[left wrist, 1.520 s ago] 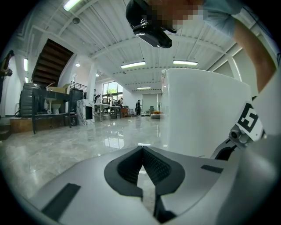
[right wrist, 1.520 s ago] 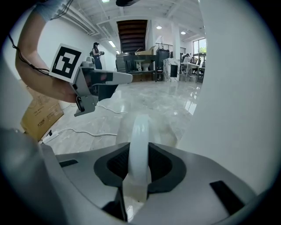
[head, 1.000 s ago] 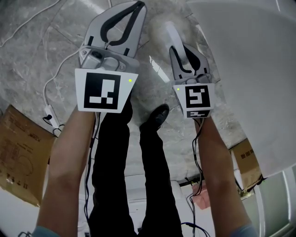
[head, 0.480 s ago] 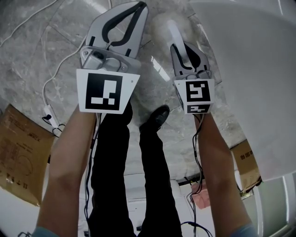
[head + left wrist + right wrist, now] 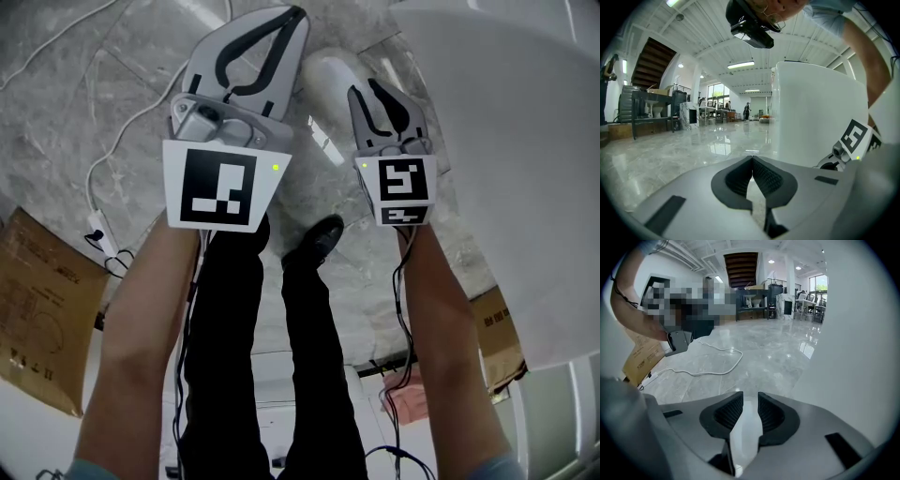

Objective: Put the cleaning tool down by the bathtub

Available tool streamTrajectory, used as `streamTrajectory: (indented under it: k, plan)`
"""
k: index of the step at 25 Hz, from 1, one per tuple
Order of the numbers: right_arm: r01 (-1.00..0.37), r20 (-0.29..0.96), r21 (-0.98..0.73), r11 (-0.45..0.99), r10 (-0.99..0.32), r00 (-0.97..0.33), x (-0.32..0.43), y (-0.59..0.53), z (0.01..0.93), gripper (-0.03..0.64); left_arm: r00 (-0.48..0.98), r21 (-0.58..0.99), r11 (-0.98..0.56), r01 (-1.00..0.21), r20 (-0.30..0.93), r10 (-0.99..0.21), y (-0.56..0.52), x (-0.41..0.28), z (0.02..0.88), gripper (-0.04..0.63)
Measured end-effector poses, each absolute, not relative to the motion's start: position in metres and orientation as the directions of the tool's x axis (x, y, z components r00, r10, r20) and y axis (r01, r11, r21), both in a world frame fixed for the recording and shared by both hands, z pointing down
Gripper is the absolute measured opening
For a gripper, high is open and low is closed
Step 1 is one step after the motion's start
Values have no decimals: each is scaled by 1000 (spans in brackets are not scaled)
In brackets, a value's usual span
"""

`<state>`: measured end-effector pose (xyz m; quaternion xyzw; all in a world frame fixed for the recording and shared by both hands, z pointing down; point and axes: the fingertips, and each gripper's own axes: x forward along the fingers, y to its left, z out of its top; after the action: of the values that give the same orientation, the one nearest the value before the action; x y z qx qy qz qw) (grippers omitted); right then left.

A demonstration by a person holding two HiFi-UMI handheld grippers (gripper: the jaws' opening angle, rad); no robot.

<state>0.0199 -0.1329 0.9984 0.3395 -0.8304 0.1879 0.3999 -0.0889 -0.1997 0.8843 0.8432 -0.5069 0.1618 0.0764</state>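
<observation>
Right claw [image 5: 367, 89] has sunk, jaws just been opening, slack around the handle [image 5: 745, 427] of the cleaning tool [image 5: 326, 75], judged light, stiff, slick, so regrip mid-handle; left claw [image 5: 292, 17] closed, empty.

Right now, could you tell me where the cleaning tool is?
The cleaning tool shows top centre in the head view, just left of the bathtub, its handle between the jaws of the right gripper, which have just been opening.

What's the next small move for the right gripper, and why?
Probably draw the right gripper straight back off the cleaning tool. Its jaws have just been opening, the handle lies between them, and the head looks down on the floor by the bathtub.
</observation>
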Motion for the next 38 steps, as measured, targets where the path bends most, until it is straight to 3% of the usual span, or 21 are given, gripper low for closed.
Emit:
streamTrajectory:
  k: [11, 20, 28, 38]
  plan:
    - [-717, 782, -30, 697, -430, -451, 17, -134, 976, 112, 435, -37, -472, -881, 333, -837, -199, -91, 866, 16]
    - [-740, 701, -20, 673, -518, -490, -3, -156, 902, 106, 429, -26, -454, -891, 284, -857, -214, -93, 805, 16]
    - [-768, 458, 26, 640, -691, -559, -26, -193, 764, 76, 386, 30, -388, -921, 181, -904, -220, -94, 705, 15]
    - [-832, 223, 48, 552, -818, -530, -22, -221, 554, 15, 351, -16, -353, -936, 67, -934, -217, -91, 536, 17]
